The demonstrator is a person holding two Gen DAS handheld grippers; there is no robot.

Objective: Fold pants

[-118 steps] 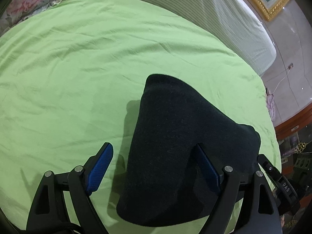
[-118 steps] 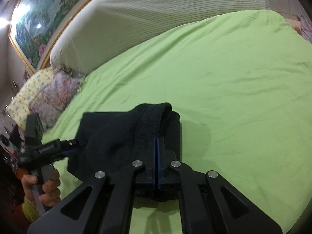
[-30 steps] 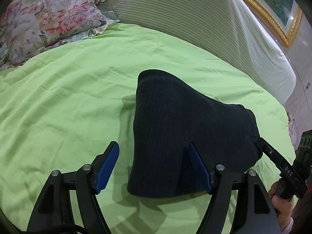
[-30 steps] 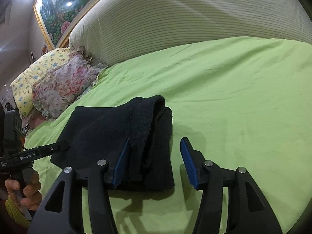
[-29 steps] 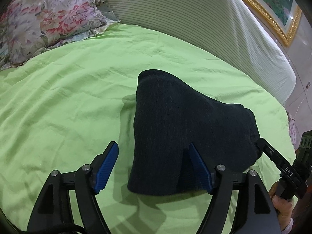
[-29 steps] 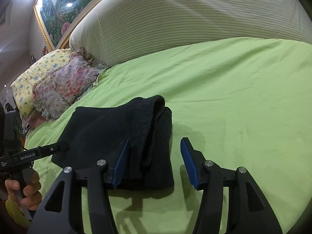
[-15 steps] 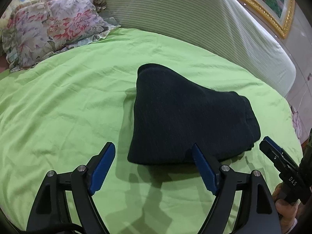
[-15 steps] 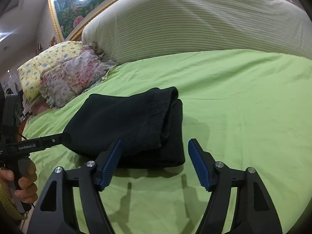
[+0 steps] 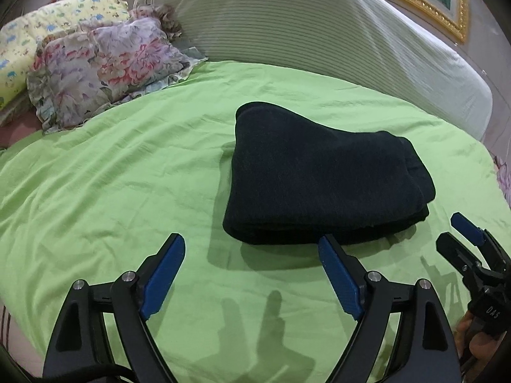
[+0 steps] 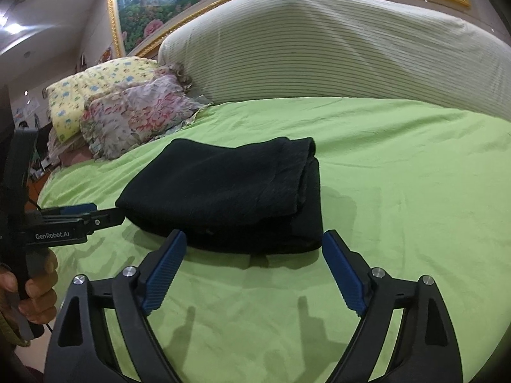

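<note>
The pants (image 9: 322, 185) lie as a compact dark bundle on the green sheet (image 9: 127, 175), approx. mid-bed, folded into several layers. In the right wrist view the stacked edges show at the bundle's right end (image 10: 306, 191); the opposite end is a rounded fold. Top face is flat, no loose leg or waistband hanging out. Judged from this, the fold looks done or nearly so.

Handling, as judged: fabric is a thick knit or fleece type, soft, no stiffness, light to moderate wt. It sags if lifted by one point and layers slide apart. Matte, fuzzy surface, so low slip against the blue pads (image 9: 166, 271). Not fragile. Best hold: pinch through all layers at the stacked-edge end, one gripper per corner, or slide under the near long edge w/ both. Avoid grabbing the top layer only; that would peel the fold open.

Left gripper (image 9: 255, 274): jaws spread wide, nothing between them, hovering just short of the bundle's near edge; its right pad tip overlaps that edge in the picture, contact cannot be told. Right gripper (image 10: 255, 271): also spread wide, empty, near the bundle's near edge, not touching.

Beyond: floral pillow (image 9: 105, 67) and yellow pillow (image 9: 19, 48) at the far left, a striped bolster (image 9: 319, 32) along the head of the bed, gilt-framed painting (image 10: 191, 3) on the wall behind.
</note>
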